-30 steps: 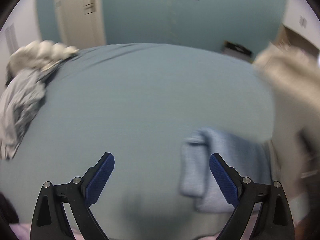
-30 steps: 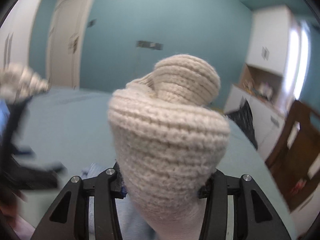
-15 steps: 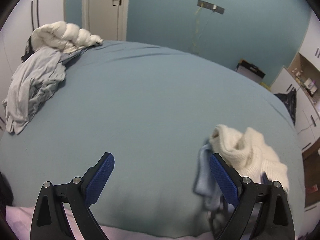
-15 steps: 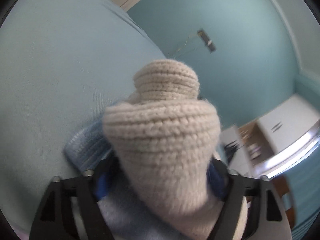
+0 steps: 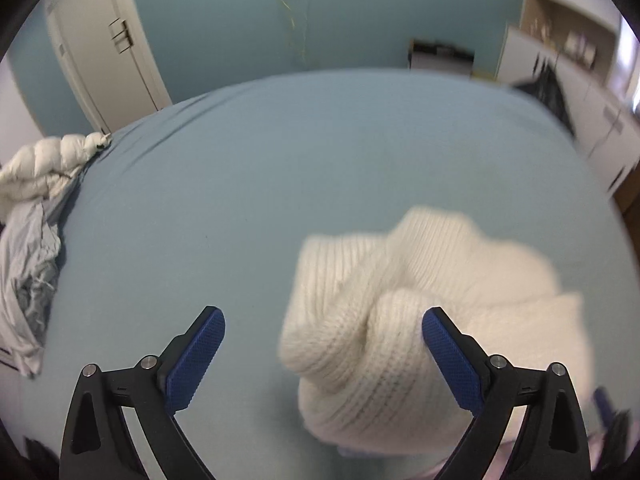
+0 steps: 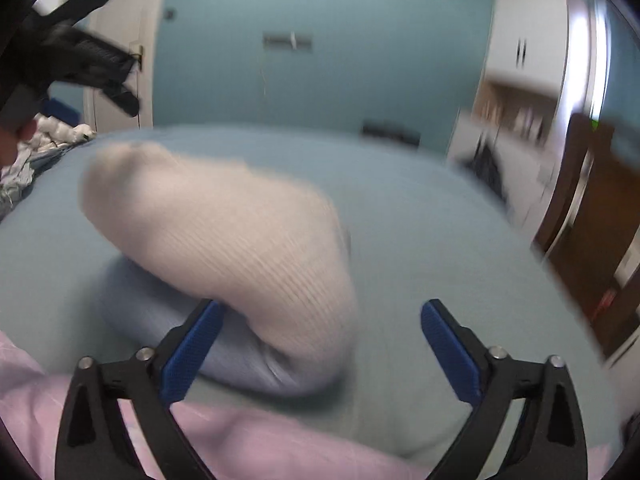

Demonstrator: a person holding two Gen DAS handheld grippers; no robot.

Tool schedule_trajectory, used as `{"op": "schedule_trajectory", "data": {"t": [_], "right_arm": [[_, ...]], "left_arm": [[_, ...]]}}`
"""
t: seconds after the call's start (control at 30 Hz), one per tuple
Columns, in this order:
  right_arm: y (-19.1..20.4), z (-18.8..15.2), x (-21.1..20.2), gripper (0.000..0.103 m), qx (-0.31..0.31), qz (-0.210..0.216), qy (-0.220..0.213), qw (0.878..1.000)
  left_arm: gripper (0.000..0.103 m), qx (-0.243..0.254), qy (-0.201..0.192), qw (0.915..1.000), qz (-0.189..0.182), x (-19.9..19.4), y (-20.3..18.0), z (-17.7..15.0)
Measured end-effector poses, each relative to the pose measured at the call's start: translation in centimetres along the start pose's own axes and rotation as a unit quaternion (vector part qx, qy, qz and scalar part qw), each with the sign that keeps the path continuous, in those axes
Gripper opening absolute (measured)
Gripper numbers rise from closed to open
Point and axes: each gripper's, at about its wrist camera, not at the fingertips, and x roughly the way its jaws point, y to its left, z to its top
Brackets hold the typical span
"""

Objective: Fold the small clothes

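cream ribbed knit garment [image 5: 420, 312] lay bunched, unfolded, lower right on folded blue cloth [image 6: 160, 320] (both grippers' jaws spread, empty).

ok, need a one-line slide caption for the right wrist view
Right gripper open above the bed, cream knit garment lying on a folded light-blue garment.

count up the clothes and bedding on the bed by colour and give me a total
Cream knit garment: 1
Light blue folded garment under it: 1
Grey crumpled cloth at the bed's left edge: 1
White puffy quilt beside it: 1
Total: 4
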Motion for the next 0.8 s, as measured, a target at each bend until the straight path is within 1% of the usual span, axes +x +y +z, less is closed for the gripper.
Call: {"op": "schedule_trajectory", "data": {"t": [0.03,0.07,0.1,0.13,0.17,0.23,0.3,0.37,0.43,0.47,0.5,0.53,0.57,0.6,0.63,0.67,0.7,0.73,0.8], "right_arm": [[-0.1,0.1,0.9,0.083,0.002,0.007,0.016,1.000],[-0.1,0.1,1.6,0.083,0.005,0.023,0.023,0.999],[0.1,0.4,2.3,0.082,0.007,0.038,0.028,0.999],[0.1,0.6,2.9,0.076,0.014,0.049,0.031,0.998],[-0.5,0.6,3.2,0.064,0.030,0.068,0.035,0.997],[-1.8,0.3,3.3,0.058,0.076,0.088,0.031,0.993],[-2.2,-0.2,2.9,0.053,0.088,0.085,0.024,0.992],[-2.6,-0.8,2.7,0.047,0.106,0.076,0.018,0.991],[-3.2,-1.3,2.7,0.045,0.139,0.070,0.023,0.988],[-3.5,-0.8,3.3,0.044,0.153,0.071,0.031,0.985],[-4.4,-1.0,3.6,0.044,0.173,0.077,0.047,0.981],[-5.0,-1.2,4.3,0.044,0.193,0.093,0.076,0.974],[-5.0,-1.5,5.0,0.044,0.205,0.107,0.096,0.968],[-5.6,-1.4,5.4,0.046,0.224,0.118,0.118,0.960],[-5.6,-1.3,5.2,0.050,0.231,0.122,0.134,0.956],[-5.6,-1.0,4.3,0.050,0.237,0.121,0.140,0.954],[-5.0,-1.0,2.8,0.050,0.239,0.122,0.131,0.954],[-4.6,-0.7,1.1,0.050,0.239,0.121,0.107,0.958],[-4.2,0.9,-2.4,0.054,0.230,0.112,0.033,0.966]], "left_arm": [[0.102,0.011,-0.005,0.9997,0.020,0.8,-0.5,-0.6],[0.103,0.018,-0.011,0.9990,0.040,1.3,-0.9,-1.3],[0.103,0.025,-0.014,0.9981,0.054,1.6,-1.3,-2.0],[0.103,0.028,-0.016,0.9977,0.060,1.8,-1.6,-2.6],[0.103,0.026,-0.021,0.9979,0.056,1.8,-1.6,-3.2],[0.103,-0.001,-0.021,0.9992,0.033,1.2,-1.2,-4.1],[0.103,-0.015,-0.010,0.9996,0.019,0.6,-0.9,-4.5],[0.103,-0.010,-0.015,0.9998,0.009,-0.2,-1.3,-5.2],[0.103,0.010,-0.024,0.9997,-0.004,-0.8,-2.1,-6.2],[0.103,0.018,-0.026,0.9995,-0.006,-0.7,-2.4,-6.6],[0.103,0.025,-0.027,0.9993,-0.006,-0.6,-2.6,-7.0],[0.103,0.023,-0.027,0.9993,-0.007,-0.3,-2.5,-7.3],[0.103,0.014,-0.026,0.9995,-0.012,-0.1,-2.3,-7.6],[0.103,-0.003,-0.024,0.9995,-0.019,0.0,-1.9,-7.8],[0.103,-0.033,-0.020,0.9988,-0.031,0.4,-1.0,-8.1],[0.103,-0.053,-0.017,0.9976,-0.041,0.9,0.0,-8.1],[0.103,-0.074,-0.013,0.9956,-0.056,1.3,0.7,-8.4],[0.103,-0.090,-0.011,0.9931,-0.075,1.7,1.3,-8.8],[0.103,-0.106,-0.018,0.9889,-0.103,2.0,1.8,-9.3]]}}
